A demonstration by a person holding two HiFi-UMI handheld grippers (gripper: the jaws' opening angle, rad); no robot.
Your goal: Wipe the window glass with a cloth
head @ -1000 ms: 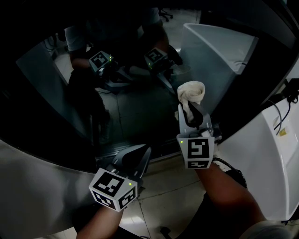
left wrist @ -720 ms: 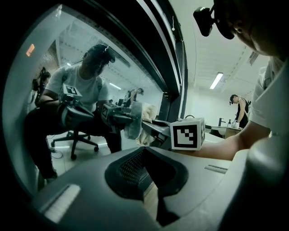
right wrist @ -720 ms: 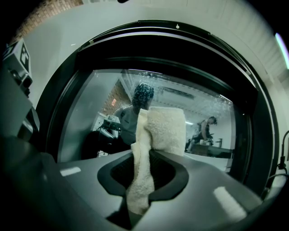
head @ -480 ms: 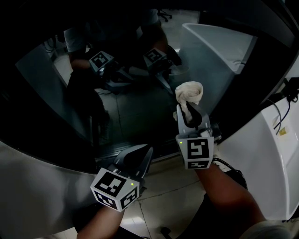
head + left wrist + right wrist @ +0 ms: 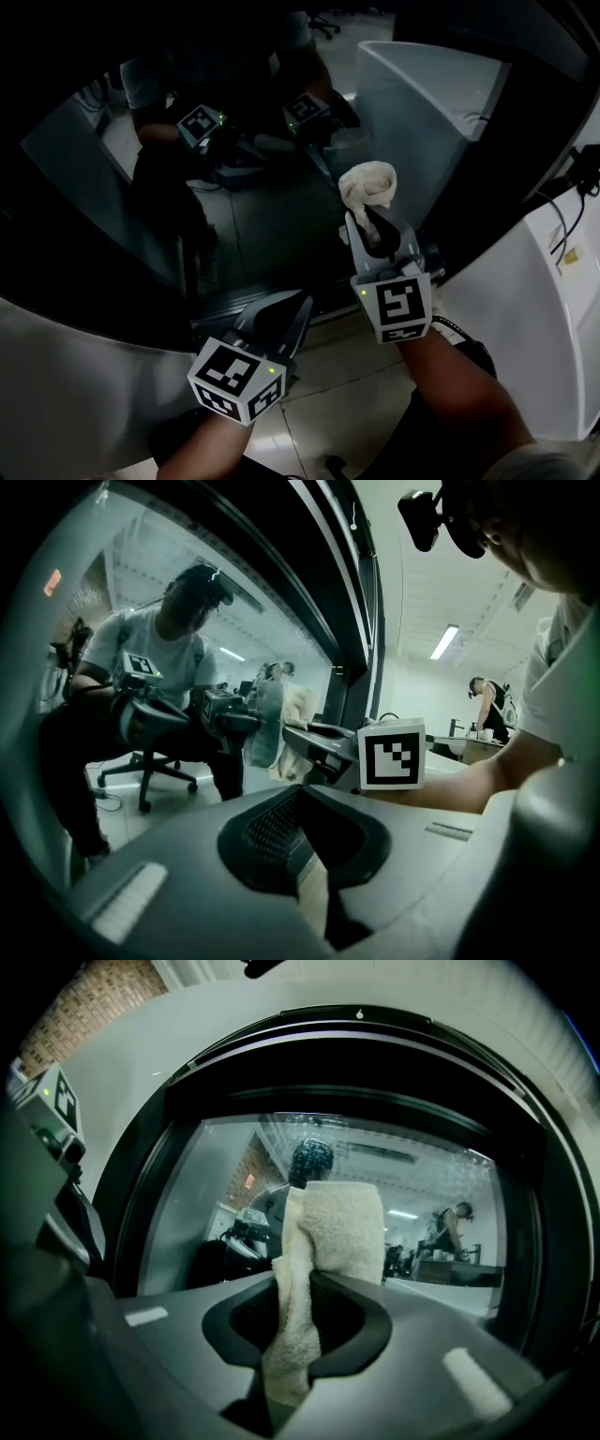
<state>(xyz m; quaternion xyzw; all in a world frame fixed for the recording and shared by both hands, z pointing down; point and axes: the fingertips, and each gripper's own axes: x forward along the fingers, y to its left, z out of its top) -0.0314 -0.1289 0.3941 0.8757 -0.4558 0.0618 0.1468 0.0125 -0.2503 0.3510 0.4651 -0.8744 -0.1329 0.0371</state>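
The right gripper [image 5: 375, 223] is keeping its jaws clamped on the cream cloth [image 5: 367, 184], and the bunched end of the cloth is pressing against the dark window glass [image 5: 253, 225]. The left gripper [image 5: 286, 314] is hovering lower, near the bottom edge of the window, with its jaws together and nothing between them.

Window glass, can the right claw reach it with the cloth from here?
Probably yes. The right claw is shut on the cloth, whose bunched end sticks out beyond it toward the window glass, with nothing seen between them. The left claw sits lower, off to the side.
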